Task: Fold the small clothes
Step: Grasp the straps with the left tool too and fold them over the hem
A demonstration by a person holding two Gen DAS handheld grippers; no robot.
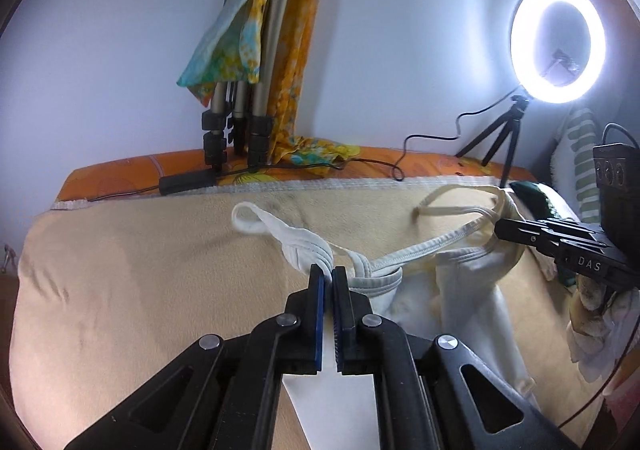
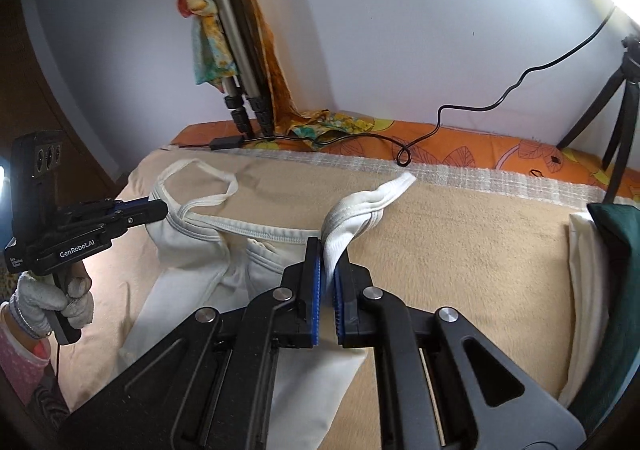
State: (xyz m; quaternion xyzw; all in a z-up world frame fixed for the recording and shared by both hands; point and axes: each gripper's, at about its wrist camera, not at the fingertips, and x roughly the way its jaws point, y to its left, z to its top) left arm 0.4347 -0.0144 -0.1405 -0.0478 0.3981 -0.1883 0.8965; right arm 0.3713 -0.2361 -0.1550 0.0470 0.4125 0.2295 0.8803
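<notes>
Work surface is a bed covered by a beige blanket (image 1: 140, 290) over an orange leaf-print sheet (image 2: 460, 146). Lying on the blanket: a white tank top (image 1: 460, 290), and folded white and dark green cloths (image 2: 600, 250) at the right edge. On the sheet strip stand a folded tripod (image 1: 240, 130) and a ring-light tripod (image 1: 500, 138), with black cables (image 1: 400, 162) and patterned fabric (image 2: 332, 126).
</notes>
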